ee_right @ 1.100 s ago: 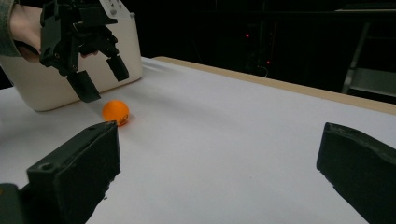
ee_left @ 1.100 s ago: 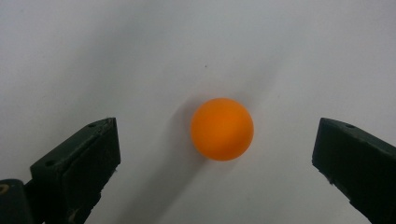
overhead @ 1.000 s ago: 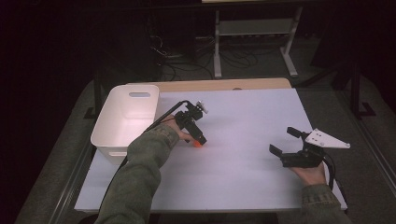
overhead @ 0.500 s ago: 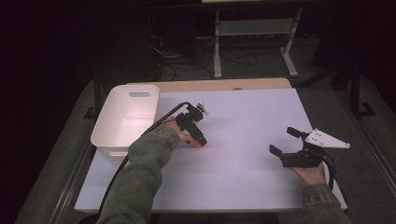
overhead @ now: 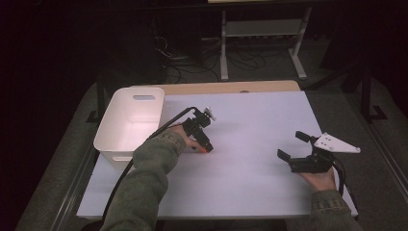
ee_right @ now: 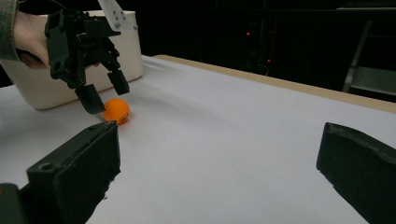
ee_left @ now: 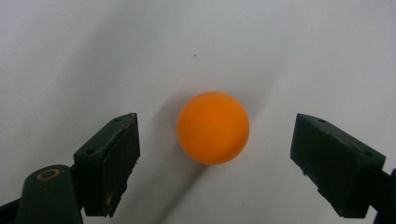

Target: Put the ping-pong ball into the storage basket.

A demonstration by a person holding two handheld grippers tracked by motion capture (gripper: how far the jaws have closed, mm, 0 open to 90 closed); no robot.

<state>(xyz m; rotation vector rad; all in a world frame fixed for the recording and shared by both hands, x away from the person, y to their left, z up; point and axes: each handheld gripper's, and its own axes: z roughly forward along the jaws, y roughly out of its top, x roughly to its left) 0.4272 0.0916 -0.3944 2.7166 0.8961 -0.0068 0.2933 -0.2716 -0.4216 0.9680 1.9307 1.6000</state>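
My left gripper (overhead: 206,146) points down at the white table (overhead: 250,125), just right of the white bin (overhead: 130,120), and its jaws have just been closing in on the orange ball (ee_left: 213,127), which sits on the table between them with a gap still showing on each side, so neither pad presses on it yet. In the right gripper view I see that ball (ee_right: 116,110) resting on the table between the tips of the left gripper's jaws. My right gripper (overhead: 294,148) rests well apart near the table's right edge, its jaws spread wide with nothing between them.
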